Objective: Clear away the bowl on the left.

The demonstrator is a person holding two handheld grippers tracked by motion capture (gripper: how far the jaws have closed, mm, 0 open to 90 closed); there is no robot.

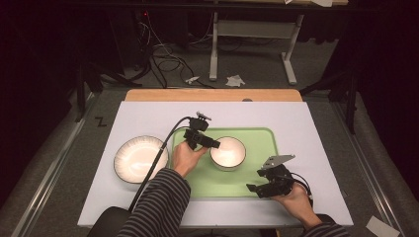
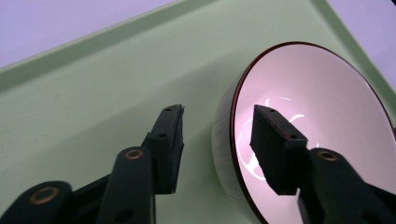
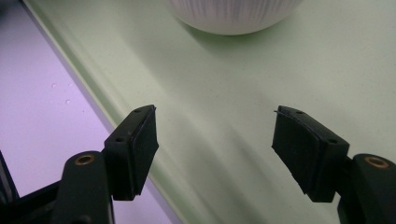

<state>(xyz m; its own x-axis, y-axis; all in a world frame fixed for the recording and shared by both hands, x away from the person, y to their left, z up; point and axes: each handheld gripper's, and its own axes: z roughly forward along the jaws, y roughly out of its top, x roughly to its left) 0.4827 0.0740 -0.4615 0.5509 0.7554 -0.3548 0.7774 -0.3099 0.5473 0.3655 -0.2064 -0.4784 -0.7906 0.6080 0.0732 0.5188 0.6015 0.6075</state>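
Far left, a white plate (image 1: 141, 159) sits alone on the white table (image 1: 148, 116), just beside the green tray (image 1: 259, 143). Moving in: the left gripper (image 1: 206, 141) straddles the near rim of the bowl (image 1: 228, 152) on the tray, one jaw outside the wall, one inside, parted and not yet pinching; it looks set to grip that rim. On the right, the right gripper (image 1: 258, 189) hovers wide open over the tray's front edge, holding nothing, likely ready to steady the tray.

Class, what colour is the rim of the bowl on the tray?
Dark reddish-brown, on a white bowl; clearest in the left gripper view.
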